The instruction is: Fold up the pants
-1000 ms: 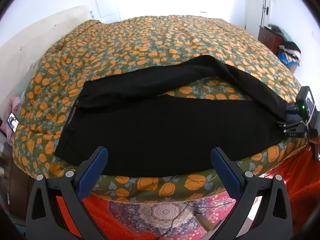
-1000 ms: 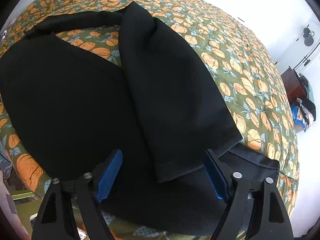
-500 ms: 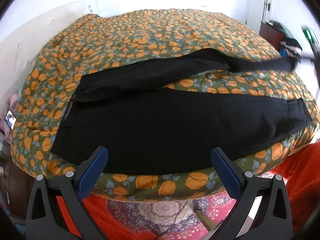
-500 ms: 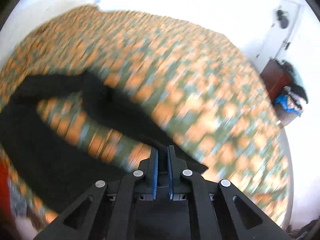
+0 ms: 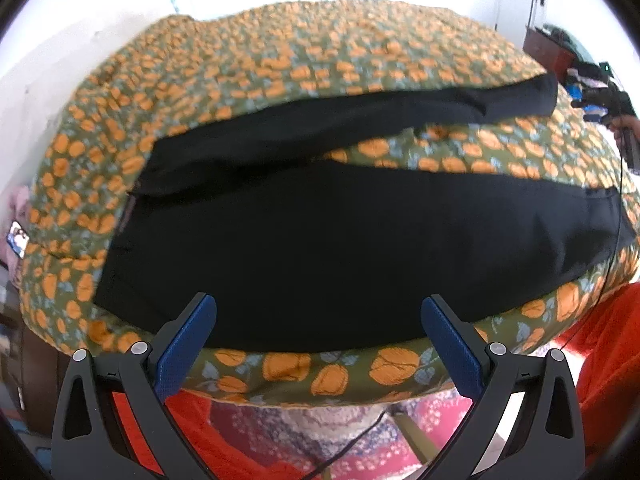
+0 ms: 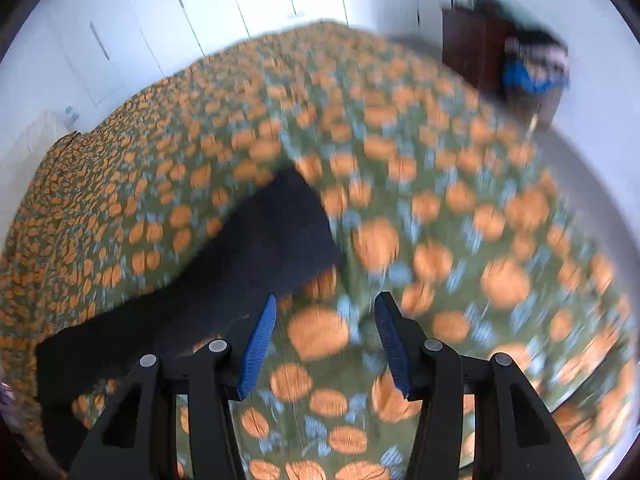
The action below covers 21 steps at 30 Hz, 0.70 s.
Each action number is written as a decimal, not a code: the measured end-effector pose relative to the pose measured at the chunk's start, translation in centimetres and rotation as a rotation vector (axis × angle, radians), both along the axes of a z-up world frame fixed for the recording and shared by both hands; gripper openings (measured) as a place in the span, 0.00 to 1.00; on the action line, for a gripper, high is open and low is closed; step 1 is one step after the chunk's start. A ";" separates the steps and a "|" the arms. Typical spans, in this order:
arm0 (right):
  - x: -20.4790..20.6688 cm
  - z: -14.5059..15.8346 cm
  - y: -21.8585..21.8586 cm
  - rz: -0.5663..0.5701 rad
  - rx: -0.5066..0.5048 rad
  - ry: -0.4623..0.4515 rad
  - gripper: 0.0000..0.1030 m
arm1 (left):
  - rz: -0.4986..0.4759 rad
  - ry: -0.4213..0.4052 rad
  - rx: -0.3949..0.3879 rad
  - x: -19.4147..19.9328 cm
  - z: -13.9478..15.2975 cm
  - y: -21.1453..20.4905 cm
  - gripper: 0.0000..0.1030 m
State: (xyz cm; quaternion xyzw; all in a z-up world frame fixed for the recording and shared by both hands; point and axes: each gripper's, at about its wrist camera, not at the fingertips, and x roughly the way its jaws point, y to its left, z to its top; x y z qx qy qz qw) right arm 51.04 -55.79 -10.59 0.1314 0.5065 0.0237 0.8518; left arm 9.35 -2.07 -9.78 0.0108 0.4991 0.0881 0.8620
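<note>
Black pants lie spread across the near side of a bed, waist at the left, the two legs splayed apart toward the right. The far leg stretches out to its hem at the upper right. My left gripper hangs open over the bed's near edge, nothing between its blue pads. In the right wrist view the far leg's hem lies flat just left of my right gripper, whose jaws are opening with only quilt between them. The right gripper also shows small at the far right of the left view.
The bed carries a green quilt with orange flowers. A dark wooden cabinet with piled clothes stands beyond the bed's far corner. White wardrobe doors line the back wall. Red fabric and a patterned rug lie below the near edge.
The right gripper shut on the far leg's hem, carried it away from the near leg toward the far right, then let it go. The legs now lie splayed apart. The left gripper sank slightly.
</note>
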 end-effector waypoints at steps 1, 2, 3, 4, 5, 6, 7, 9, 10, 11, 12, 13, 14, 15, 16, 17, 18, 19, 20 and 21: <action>0.1 -1.4 -0.7 -0.011 0.059 0.012 0.50 | -0.005 0.008 0.002 0.2 -0.2 -0.2 0.99; 0.2 -2.9 -1.4 -0.026 0.128 0.018 0.50 | -0.012 0.018 0.010 0.4 -0.5 -0.4 0.99; 0.4 -3.9 -1.7 -0.041 0.176 0.021 0.49 | -0.016 0.026 0.019 0.6 -0.7 -0.5 0.99; 0.6 -5.0 -2.0 -0.062 0.199 0.021 0.49 | -0.016 0.033 0.026 0.8 -0.8 -0.6 0.99; 1.1 -5.7 -1.8 -0.067 0.181 0.017 0.49 | -0.012 0.041 0.035 1.1 -1.0 -0.7 0.99; 1.8 -6.0 -1.5 -0.041 0.147 0.002 0.49 | -0.005 0.048 0.041 1.4 -1.1 -0.6 0.99; 2.6 -5.7 -0.9 0.010 0.115 -0.028 0.49 | 0.001 0.052 0.044 1.6 -1.2 -0.5 0.99; 4.0 -4.3 0.1 0.133 0.066 -0.099 0.52 | 0.019 0.066 0.049 2.1 -1.5 -0.2 0.99; 5.0 -3.2 0.4 0.197 0.049 -0.129 0.55 | 0.027 0.074 0.051 2.3 -1.7 -0.1 0.99; 5.9 -2.3 0.3 0.239 0.045 -0.140 0.65 | 0.035 0.086 0.051 2.6 -2.1 0.0 0.99; 6.6 -1.6 0.2 0.264 0.043 -0.148 0.73 | 0.041 0.098 0.049 2.9 -2.4 0.1 0.99; 7.3 -0.9 -0.1 0.288 0.038 -0.160 0.75 | 0.044 0.108 0.047 3.2 -2.7 0.2 0.99; 8.3 0.0 -0.3 0.320 0.034 -0.171 0.76 | 0.045 0.119 0.044 3.5 -3.0 0.1 0.99; 8.9 0.3 -0.3 0.344 0.042 -0.167 0.76 | 0.043 0.131 0.042 3.8 -3.4 0.0 0.99; 9.5 0.4 -0.1 0.369 0.058 -0.153 0.76 | 0.039 0.140 0.041 4.0 -3.6 -0.2 0.99; 10.2 0.3 0.3 0.403 0.069 -0.122 0.74 | 0.032 0.150 0.041 4.3 -3.9 -0.4 0.99; 11.0 -0.2 1.2 0.465 0.077 -0.064 0.55 | 0.024 0.158 0.043 4.5 -4.0 -0.7 0.99; 11.5 -0.4 2.0 0.505 0.063 -0.026 0.38 | 0.015 0.163 0.048 4.7 -4.1 -1.0 0.99; 12.0 -0.4 3.2 0.555 0.012 0.017 0.17 | 0.005 0.165 0.055 4.8 -4.2 -1.3 0.99; 12.2 0.0 3.9 0.575 -0.002 0.031 0.16 | -0.005 0.164 0.062 4.8 -4.2 -1.7 0.99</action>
